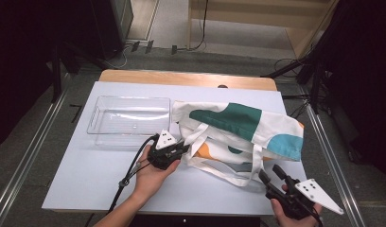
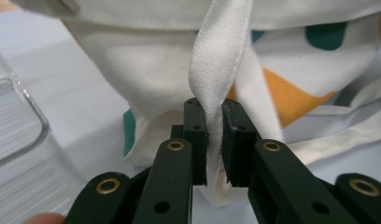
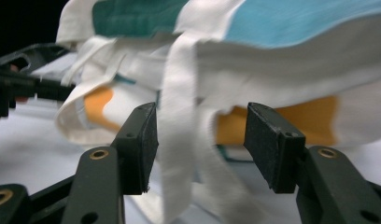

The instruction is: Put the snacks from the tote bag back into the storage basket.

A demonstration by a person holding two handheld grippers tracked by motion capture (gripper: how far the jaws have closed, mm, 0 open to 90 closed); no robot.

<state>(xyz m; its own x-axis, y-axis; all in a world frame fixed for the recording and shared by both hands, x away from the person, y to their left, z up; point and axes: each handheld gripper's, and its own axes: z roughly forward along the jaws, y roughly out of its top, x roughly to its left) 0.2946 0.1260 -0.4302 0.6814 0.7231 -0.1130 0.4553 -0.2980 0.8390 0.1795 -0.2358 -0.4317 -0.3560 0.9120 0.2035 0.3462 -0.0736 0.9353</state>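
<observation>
A white cloth tote bag (image 1: 238, 127) with teal, blue and orange patches lies crumpled on the white table (image 1: 96, 179). My left gripper (image 1: 184, 147) is at the bag's left edge. In the left gripper view, my left gripper (image 2: 214, 135) is shut on one white handle strap (image 2: 216, 70), which rises from between the pads. My right gripper (image 1: 269, 175) is at the bag's near right corner. In the right gripper view, my right gripper (image 3: 202, 126) stands open, with the other handle strap (image 3: 179, 121) hanging loose between the pads and touching neither.
A clear plastic tray (image 1: 129, 116) sits empty on the table's left half, just behind my left hand. A wooden board (image 1: 186, 78) edges the table's far side. Metal rails (image 1: 30, 156) run along both sides of the table on the floor.
</observation>
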